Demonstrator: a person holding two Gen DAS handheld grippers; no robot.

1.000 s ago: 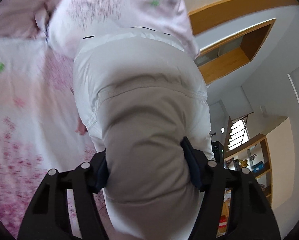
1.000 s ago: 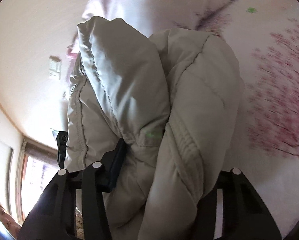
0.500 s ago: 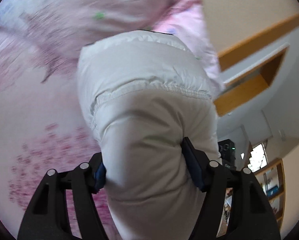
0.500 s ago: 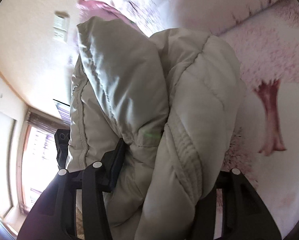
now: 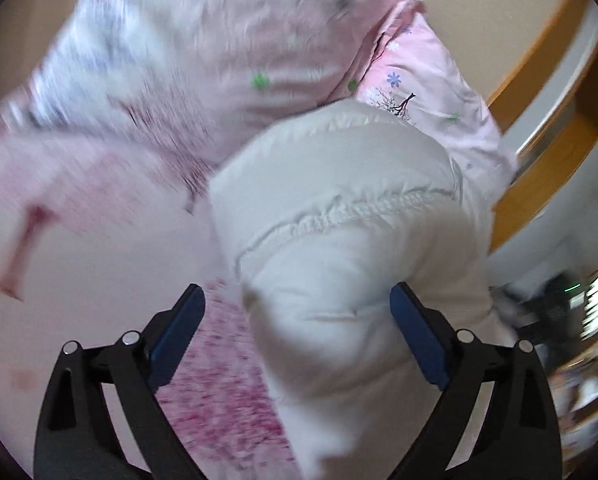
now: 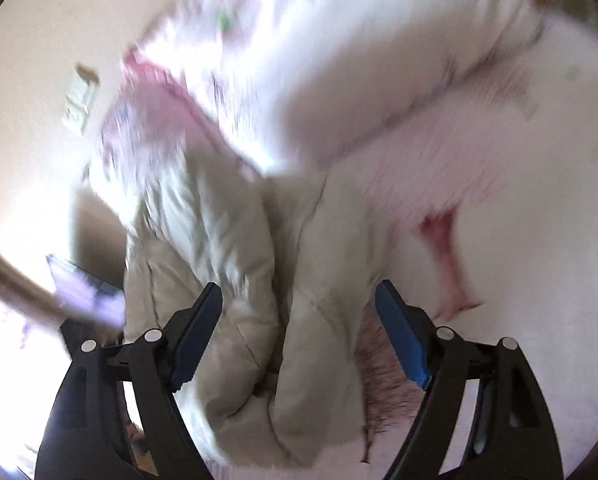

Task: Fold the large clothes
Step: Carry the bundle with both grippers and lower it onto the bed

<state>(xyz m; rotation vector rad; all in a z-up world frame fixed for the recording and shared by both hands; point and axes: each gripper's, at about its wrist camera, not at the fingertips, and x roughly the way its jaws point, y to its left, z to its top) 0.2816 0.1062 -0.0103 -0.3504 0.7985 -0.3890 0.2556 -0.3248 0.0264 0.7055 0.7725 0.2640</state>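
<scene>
Both tongs letting go on my end. Left gripper [image 5: 297,310]: jaws opening, puffy off-white jacket [image 5: 339,216] still sits between them, filling the centre and lower middle of the frame; the left pad stands clear of the fabric with pink bedding showing in the gap, the right pad is right at the fabric edge, can't tell if it still touches. Right gripper [image 6: 299,306]: jaws opening too, jacket [image 6: 235,280] bunched in two thick folds between them at lower centre, gaps visible on both sides of the folds, so released. Jacket lies on a white bedsheet with pink blossom print [image 5: 227,380], running from the bottom of each frame up toward the middle. Above it, upper half of the frame, a pink floral duvet [image 5: 219,60], heavily blurred. Wooden trim [image 5: 547,152] at right edge in the left view.
</scene>
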